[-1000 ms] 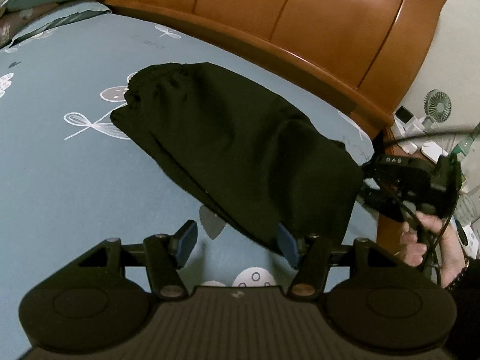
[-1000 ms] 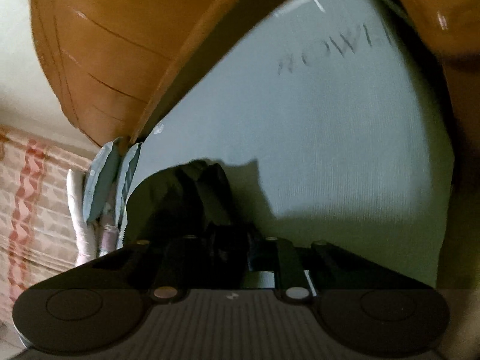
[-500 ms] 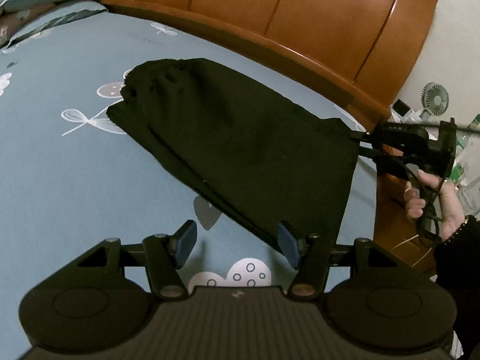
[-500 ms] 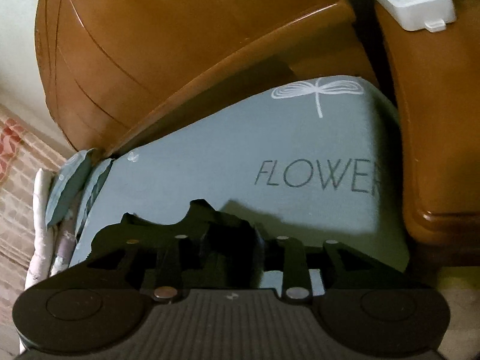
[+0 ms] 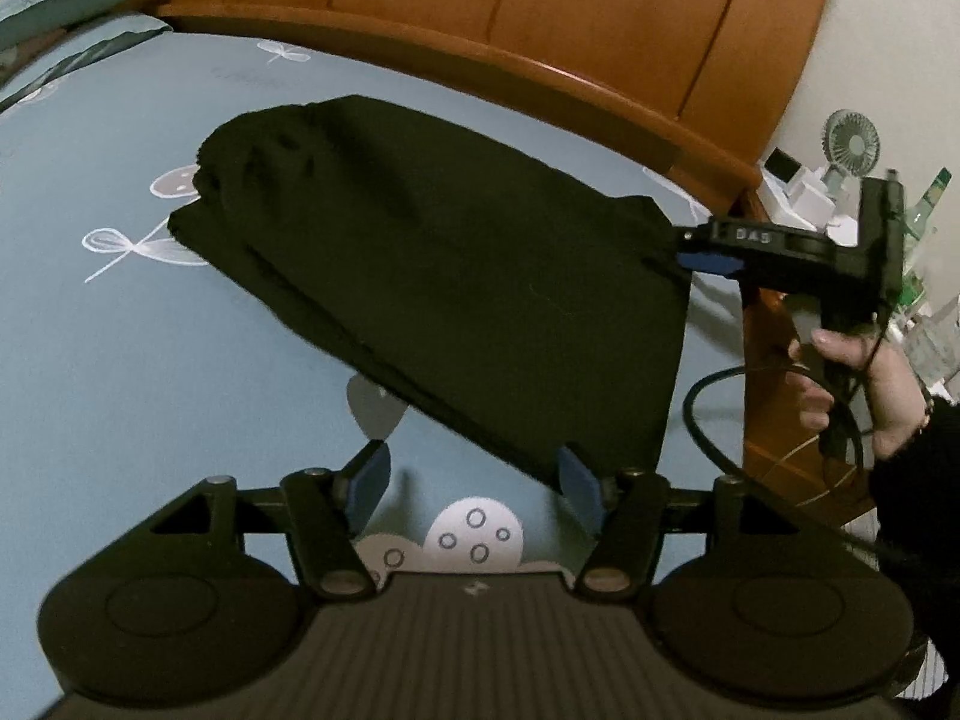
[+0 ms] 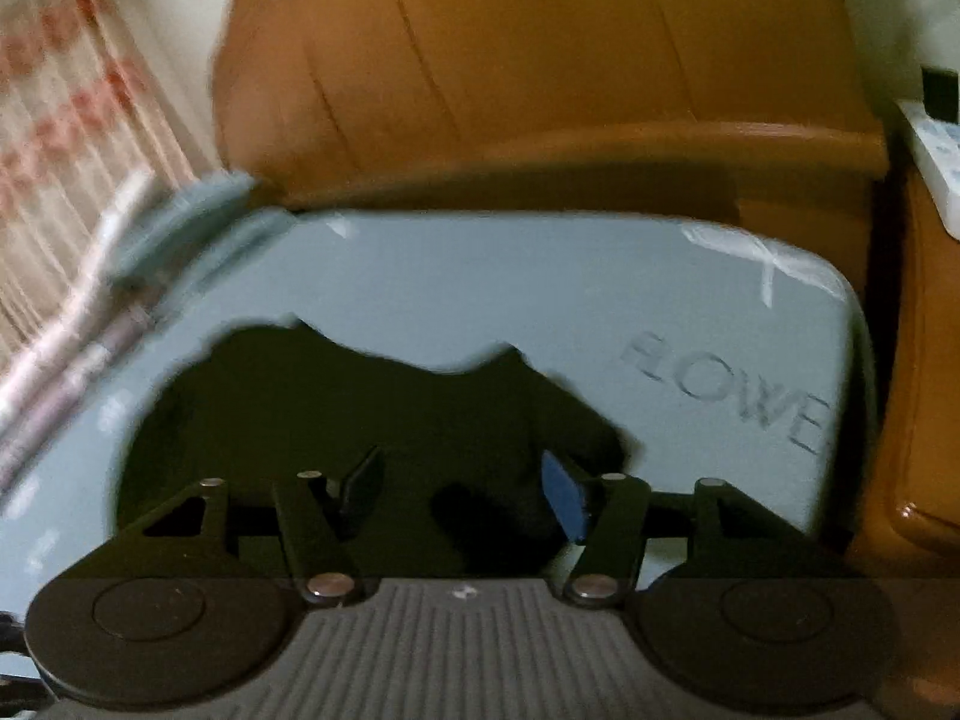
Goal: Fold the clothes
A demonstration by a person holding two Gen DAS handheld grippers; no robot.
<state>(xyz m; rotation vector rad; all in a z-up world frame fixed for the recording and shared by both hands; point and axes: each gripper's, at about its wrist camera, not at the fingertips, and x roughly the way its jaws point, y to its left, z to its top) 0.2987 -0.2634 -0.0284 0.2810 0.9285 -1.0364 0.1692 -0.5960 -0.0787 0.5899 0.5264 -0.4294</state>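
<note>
In the left wrist view, pillows (image 5: 66,6) sit at the upper left on the blue patterned bed sheet (image 5: 150,360), and the black garment (image 5: 456,276) lies across the middle of the frame below the wooden headboard (image 5: 540,6), while the left gripper (image 5: 474,483) at the bottom has its fingers spread apart, its right pad at the cloth's near hem. At the right edge a hand (image 5: 864,378) holds the right gripper (image 5: 708,252) at the garment's far corner. In the blurred right wrist view its fingers (image 6: 567,498) stand apart over the dark cloth, gripping nothing.
</note>
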